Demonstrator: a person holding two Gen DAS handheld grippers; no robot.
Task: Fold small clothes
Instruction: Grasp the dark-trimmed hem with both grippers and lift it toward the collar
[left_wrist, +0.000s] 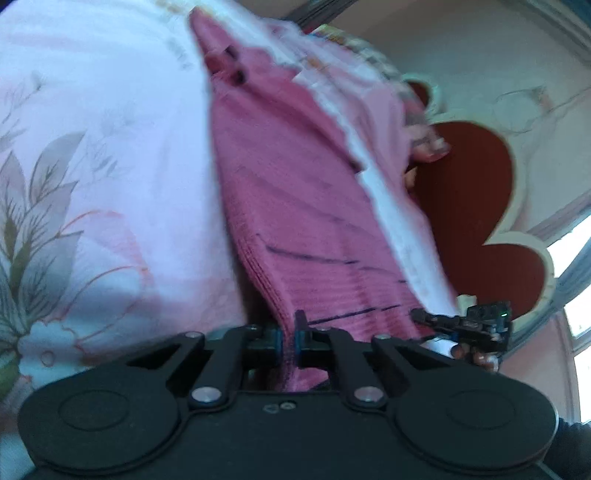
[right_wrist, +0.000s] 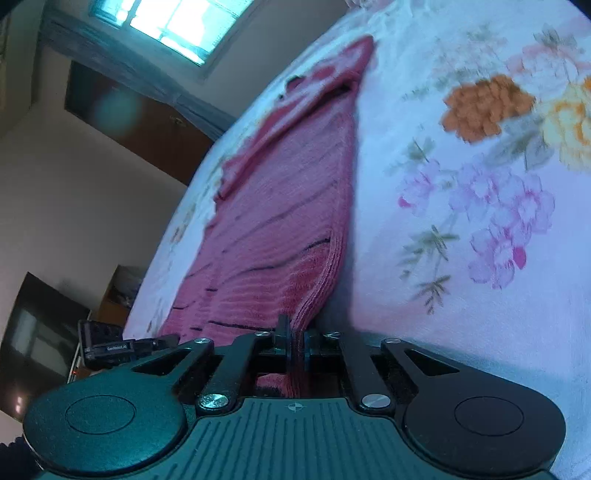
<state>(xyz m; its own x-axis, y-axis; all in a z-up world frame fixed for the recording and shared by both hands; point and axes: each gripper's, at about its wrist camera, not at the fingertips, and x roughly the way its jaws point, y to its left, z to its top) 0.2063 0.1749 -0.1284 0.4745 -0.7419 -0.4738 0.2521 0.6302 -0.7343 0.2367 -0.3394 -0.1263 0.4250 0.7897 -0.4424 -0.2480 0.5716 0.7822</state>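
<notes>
Floral bedsheet (right_wrist: 480, 206): white ground, pink, purple and orange flowers, fills most of both views. Pink ribbed garment (left_wrist: 295, 206), thin dark stripes, stretched over sheet, far end lying on it, near hem lifted into both tools. Left gripper (left_wrist: 287, 338): fingers closed tight on garment hem. Right gripper (right_wrist: 295, 347): fingers likewise pinched on hem. Red heart-shaped panel (left_wrist: 476, 206) on wall, right in left view. Window (right_wrist: 177, 26) far left in right view.
</notes>
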